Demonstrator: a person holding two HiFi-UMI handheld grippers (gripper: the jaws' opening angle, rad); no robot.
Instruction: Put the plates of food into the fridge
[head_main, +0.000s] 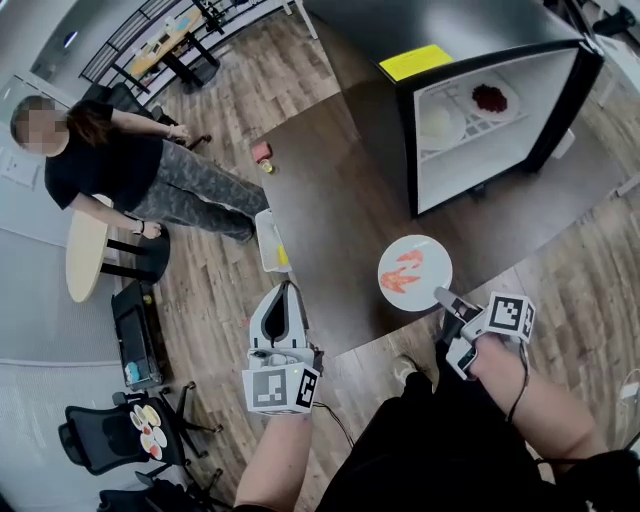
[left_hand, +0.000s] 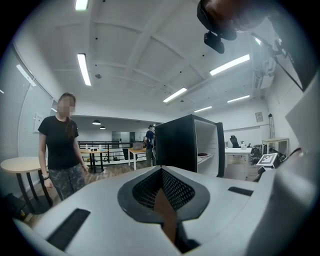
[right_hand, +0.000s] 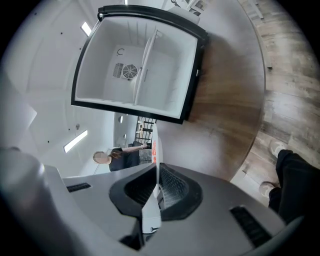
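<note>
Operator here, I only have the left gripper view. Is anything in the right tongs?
Observer: Yes. The right tongs are shut on the rim of a white plate with orange-red food; in the head view it shows over the table's near edge.
Operator: How many plates are in the fridge?
Observer: Two in the fridge, side by side on one shelf: a plate with dark red food and a plate with pale food.
Operator: Anything near my left tongs?
Observer: A white tray lies at the table's edge just ahead of the left tongs, with something yellow in it.
</note>
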